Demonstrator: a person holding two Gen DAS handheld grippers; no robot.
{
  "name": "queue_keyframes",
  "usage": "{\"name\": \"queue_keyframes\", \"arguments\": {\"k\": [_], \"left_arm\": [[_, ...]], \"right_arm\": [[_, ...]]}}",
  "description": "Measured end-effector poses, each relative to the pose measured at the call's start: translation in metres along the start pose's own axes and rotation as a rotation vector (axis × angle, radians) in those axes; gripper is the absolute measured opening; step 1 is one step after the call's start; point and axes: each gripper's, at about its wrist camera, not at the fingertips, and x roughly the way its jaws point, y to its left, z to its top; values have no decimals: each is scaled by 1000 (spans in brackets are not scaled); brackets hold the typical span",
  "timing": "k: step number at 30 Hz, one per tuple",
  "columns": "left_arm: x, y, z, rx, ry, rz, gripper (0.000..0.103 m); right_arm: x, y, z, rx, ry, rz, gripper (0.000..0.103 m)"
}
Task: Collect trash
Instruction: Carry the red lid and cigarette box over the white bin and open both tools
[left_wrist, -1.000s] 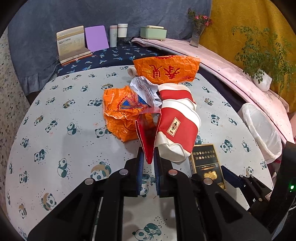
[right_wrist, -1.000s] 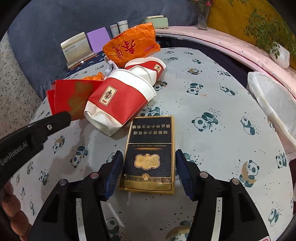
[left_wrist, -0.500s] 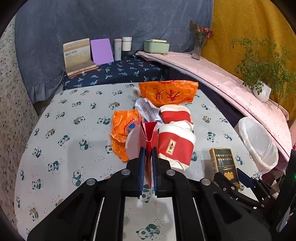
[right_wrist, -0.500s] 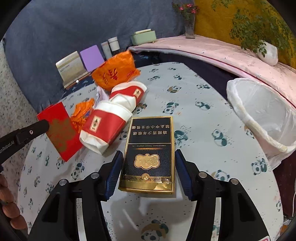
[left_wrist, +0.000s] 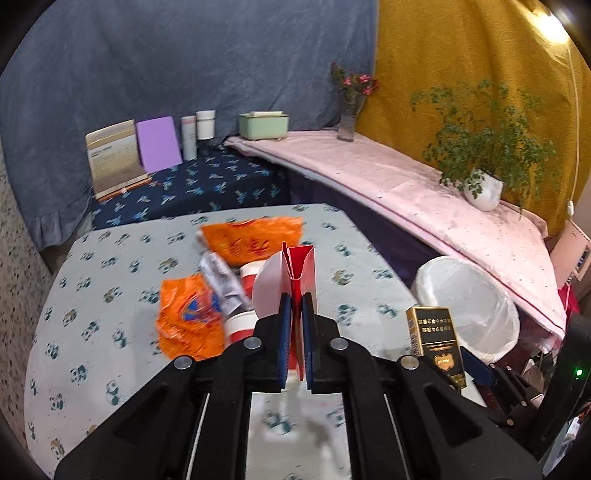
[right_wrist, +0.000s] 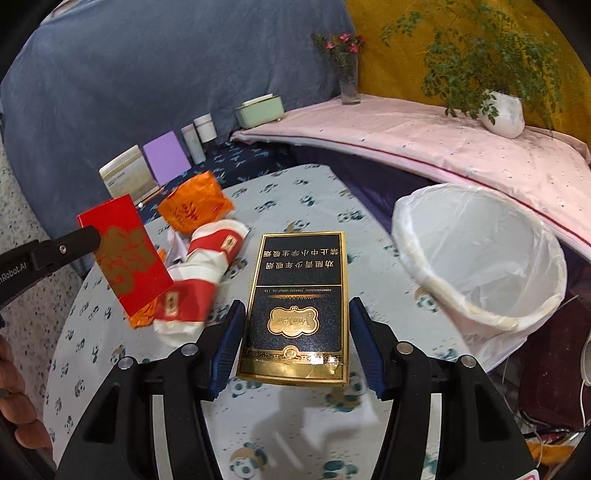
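We hold two pieces above the counter (right_wrist: 369, 266): the left gripper (left_wrist: 294, 314) has its jaws nearly closed on a thin red envelope (left_wrist: 301, 273), the right gripper (right_wrist: 295, 332) spans a black-and-gold cigarette box (right_wrist: 299, 295). The envelope could slip or flutter past the rim of the lined bin (right_wrist: 480, 258), which stands off the counter's right edge with clear air between.

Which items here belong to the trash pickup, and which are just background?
Job:
red envelope, in left gripper
black-and-gold box, in right gripper
orange wrappers
red-and-white cups
lined bin

Background:
potted plant
flower vase
green box
purple card
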Motion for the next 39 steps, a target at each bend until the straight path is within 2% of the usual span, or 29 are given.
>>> {"name": "queue_keyframes", "arguments": {"k": [9,20,31,34,37,39], "left_arm": [[23,-75,18,67,1,-127,6],[67,-169,19,165,56,-271,6],[109,-221,14,225,127,-353,7],[118,-224,12,216,144,-358,11],[123,-221,10,205,140,-330,38],[124,-218,10,203,130,-315,39]], "right_arm": [[-11,-59,16,64,-46,-71,55],[-15,-143,27,153,-65,-185,55],[2,-193,33,215,-44,-242,55],[8,-196,35,216,-37,-238,56],[13,-197,36,219,-32,-231,57],[14,-196,36,223,-37,-232,57]]}}
